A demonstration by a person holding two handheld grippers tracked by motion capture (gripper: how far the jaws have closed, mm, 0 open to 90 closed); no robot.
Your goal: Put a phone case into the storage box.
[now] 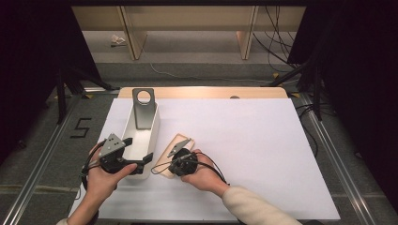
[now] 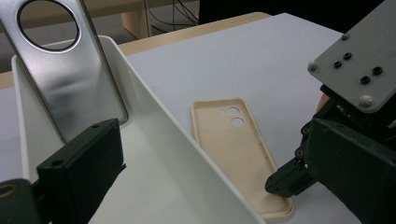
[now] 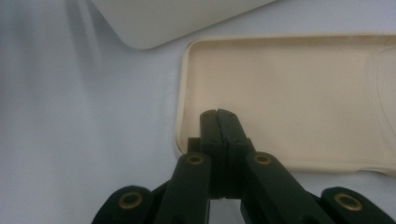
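A: Cream phone case (image 2: pixel 236 149) lying flat on the white table top (image 1: pixel 263 145), hollow side up, near the front edge toward the left corner. Raised rim all round, rounded corners, two round camera cut-outs at the far end.

B: Just beside the long white tray (image 2: pixel 177 154), along its right wall, not quite touching as far as visible?

A: Right. Inside the tray, leaning on the far wall, a grey metal stand (image 2: pixel 65 70) with a round hole near the top.

B: Right gripper (image 3: pixel 217 112)?

A: Jaws pressed fully together, nothing between them, tips resting on the case floor at its near end, close to the rim.

B: Left gripper (image 1: pixel 141 161)?

A: Jaws spread wide, straddling the tray's near right wall, one inside, one outside. Gripping or merely hovering: cannot tell.
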